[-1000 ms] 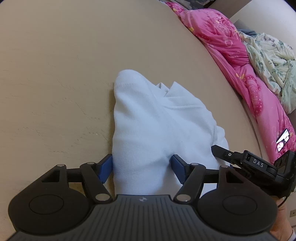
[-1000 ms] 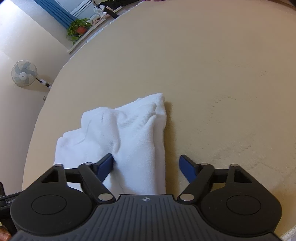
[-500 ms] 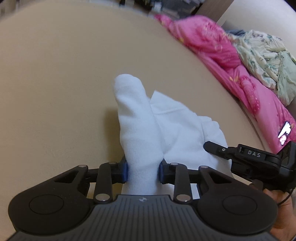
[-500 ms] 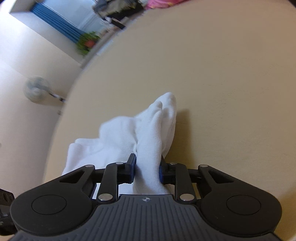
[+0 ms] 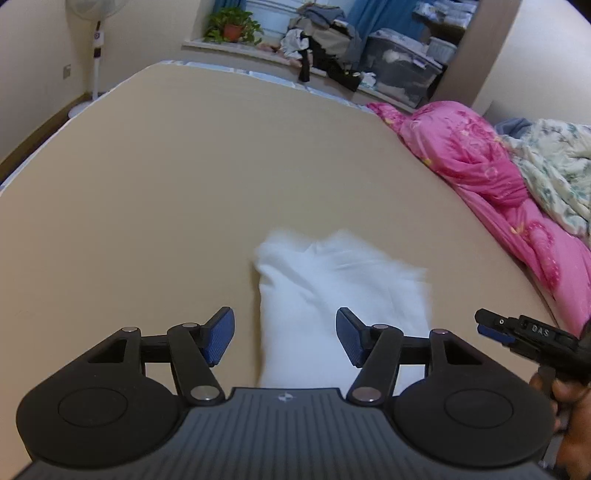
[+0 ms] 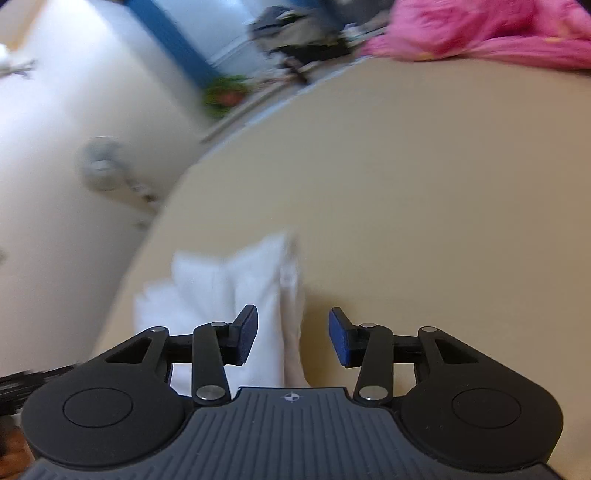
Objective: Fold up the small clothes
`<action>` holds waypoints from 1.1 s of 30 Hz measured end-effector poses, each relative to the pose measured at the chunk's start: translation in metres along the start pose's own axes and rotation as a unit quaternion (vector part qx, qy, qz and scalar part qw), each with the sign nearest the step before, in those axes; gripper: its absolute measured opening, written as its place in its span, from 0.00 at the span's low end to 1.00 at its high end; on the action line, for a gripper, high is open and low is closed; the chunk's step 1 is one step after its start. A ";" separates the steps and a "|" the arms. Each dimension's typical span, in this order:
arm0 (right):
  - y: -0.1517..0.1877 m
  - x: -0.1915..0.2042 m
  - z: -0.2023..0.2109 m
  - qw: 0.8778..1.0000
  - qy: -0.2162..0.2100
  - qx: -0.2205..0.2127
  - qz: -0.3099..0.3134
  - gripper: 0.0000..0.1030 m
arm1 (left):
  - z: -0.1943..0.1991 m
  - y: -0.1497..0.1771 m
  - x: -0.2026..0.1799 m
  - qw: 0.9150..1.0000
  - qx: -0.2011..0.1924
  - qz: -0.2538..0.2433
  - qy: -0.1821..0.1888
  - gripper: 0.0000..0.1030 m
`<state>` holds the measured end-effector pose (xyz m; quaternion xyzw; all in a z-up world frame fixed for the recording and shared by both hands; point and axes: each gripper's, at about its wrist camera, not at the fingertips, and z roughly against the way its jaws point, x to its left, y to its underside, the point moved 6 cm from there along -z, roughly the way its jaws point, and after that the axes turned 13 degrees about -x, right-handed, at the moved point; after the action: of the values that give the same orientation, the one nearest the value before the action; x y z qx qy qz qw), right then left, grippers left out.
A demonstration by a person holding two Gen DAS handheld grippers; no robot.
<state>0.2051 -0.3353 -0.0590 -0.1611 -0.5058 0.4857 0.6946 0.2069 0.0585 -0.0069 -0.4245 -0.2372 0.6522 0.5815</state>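
A small white garment (image 5: 332, 295) lies bunched on the beige bed (image 5: 184, 184), blurred by motion. My left gripper (image 5: 284, 338) hovers over its near end. The jaws are opening, the cloth shows in the gap, and neither blue pad touches it. In the right wrist view the same white garment (image 6: 236, 288) sits near the bed's left edge. My right gripper (image 6: 293, 338) is above its near right fold, jaws opening, pads clear of the cloth. The right gripper (image 5: 491, 325) also shows at the right of the left wrist view, held by a hand (image 5: 565, 406).
A pink quilt (image 5: 461, 158) and a floral quilt (image 5: 554, 166) are heaped along the bed's right side. A standing fan (image 5: 98, 37) is at the far left. A potted plant (image 5: 232, 29), piled clothes (image 5: 325, 37) and storage boxes (image 5: 402, 70) line the window ledge.
Half a second ago both grippers were pinched shut on raised folds of the garment. Both have let go, risen and drawn back, and the cloth has dropped flatter.
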 end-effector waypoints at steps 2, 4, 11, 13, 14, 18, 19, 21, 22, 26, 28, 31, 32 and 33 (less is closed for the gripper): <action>0.008 -0.003 0.009 1.000 -0.011 0.012 0.021 0.44 | 0.007 0.018 0.003 1.000 0.005 -0.007 0.008 0.64; 0.023 0.002 0.012 0.999 -0.020 0.040 0.022 0.46 | 0.002 0.043 0.005 1.000 0.023 0.003 0.007 0.64; 0.078 0.018 -0.001 0.988 -0.033 0.146 0.042 0.28 | -0.052 0.118 0.020 0.990 0.120 0.068 0.013 0.20; 0.082 0.015 0.000 0.987 -0.030 0.151 0.034 0.06 | -0.051 0.118 0.019 0.991 0.121 0.060 0.023 0.11; 0.076 0.013 0.006 0.989 -0.033 0.140 0.021 0.05 | -0.045 0.114 0.019 0.990 0.116 0.071 0.033 0.10; 0.060 0.014 0.031 0.995 -0.051 0.085 0.017 0.05 | -0.029 0.112 0.022 0.990 0.110 0.076 0.048 0.10; 0.066 0.011 0.028 0.994 -0.039 0.098 0.027 0.05 | -0.034 0.122 0.023 0.990 0.129 0.047 0.022 0.12; 0.087 0.001 0.019 0.990 -0.006 0.138 0.042 0.06 | -0.034 0.127 0.023 0.991 0.128 0.023 -0.004 0.22; 0.098 -0.002 0.017 0.986 0.003 0.156 0.053 0.09 | -0.030 0.123 0.019 0.993 0.117 0.023 0.003 0.21; 0.096 -0.005 0.027 0.984 0.046 0.137 0.100 0.34 | -0.033 0.134 0.008 0.991 0.114 -0.064 -0.021 0.31; 0.097 -0.014 0.038 0.983 0.074 0.140 0.095 0.42 | -0.023 0.131 0.000 0.989 0.094 -0.104 -0.046 0.40; 0.087 -0.006 0.066 0.980 0.109 0.106 0.126 0.42 | 0.023 0.118 -0.011 0.985 0.023 -0.147 -0.083 0.61; 0.081 -0.006 0.081 0.981 0.112 0.079 0.139 0.42 | 0.037 0.114 -0.018 0.985 0.003 -0.148 -0.086 0.74; 0.076 -0.001 0.097 0.982 0.111 0.054 0.146 0.43 | 0.050 0.111 -0.026 0.985 -0.011 -0.146 -0.091 0.78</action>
<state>0.0829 -0.3255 -0.0715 -0.2484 -0.3701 0.5871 0.6758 0.1028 0.0195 -0.0626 -0.3309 -0.3559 0.5931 0.6419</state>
